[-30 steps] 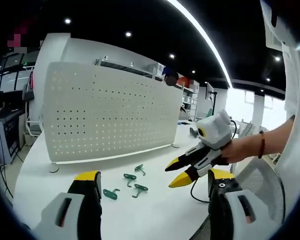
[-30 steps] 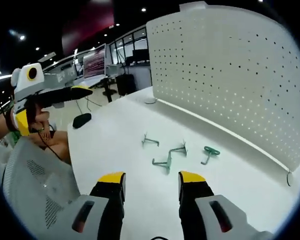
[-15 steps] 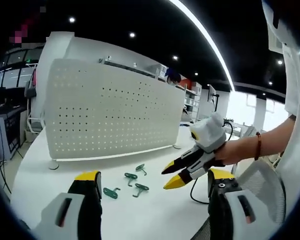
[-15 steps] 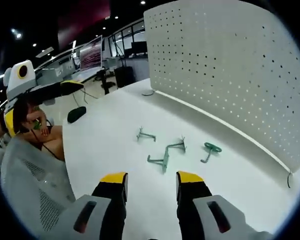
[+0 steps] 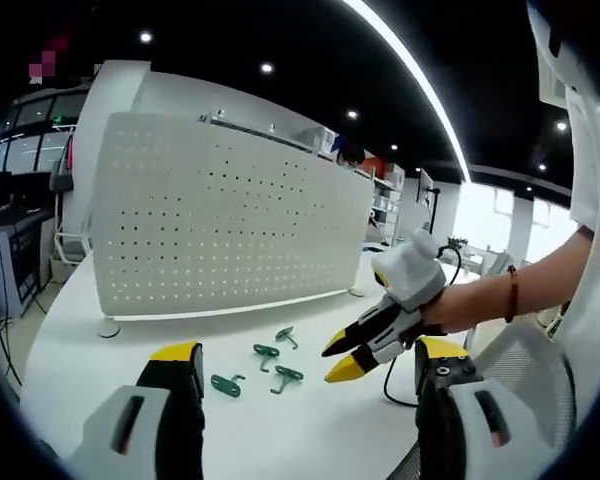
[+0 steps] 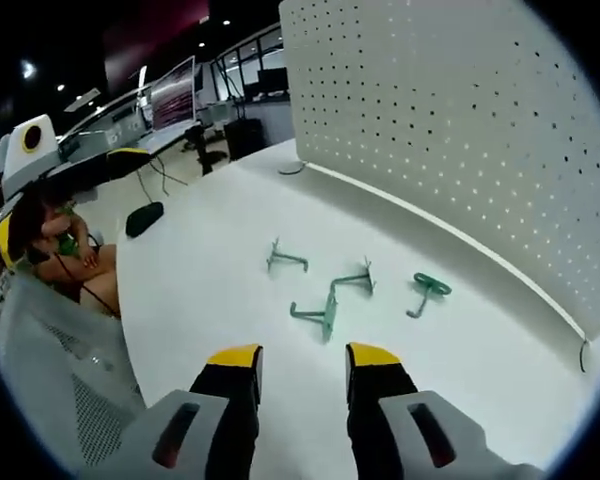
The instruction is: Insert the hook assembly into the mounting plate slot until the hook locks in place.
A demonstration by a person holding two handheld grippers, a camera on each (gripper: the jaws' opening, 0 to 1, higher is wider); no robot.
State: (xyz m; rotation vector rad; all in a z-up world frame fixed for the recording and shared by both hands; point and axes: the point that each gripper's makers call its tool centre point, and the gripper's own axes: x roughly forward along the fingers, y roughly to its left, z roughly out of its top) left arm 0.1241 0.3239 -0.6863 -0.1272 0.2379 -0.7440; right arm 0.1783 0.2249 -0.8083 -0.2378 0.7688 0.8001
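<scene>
Both tools point(image 5: 300, 372) point(image 6: 298, 360) open-jawed above green hooks point(image 6: 327, 305)

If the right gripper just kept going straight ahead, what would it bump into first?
Probably the nearest green hook lying on the white table, just beyond the right gripper's open jaws, though depth is hard to judge.

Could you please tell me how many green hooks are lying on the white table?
4, all loose on the white table before the white perforated panel: nearest green metal hook, one beyond it, leftmost hook, round-based hook on the right. None looks hidden.
</scene>
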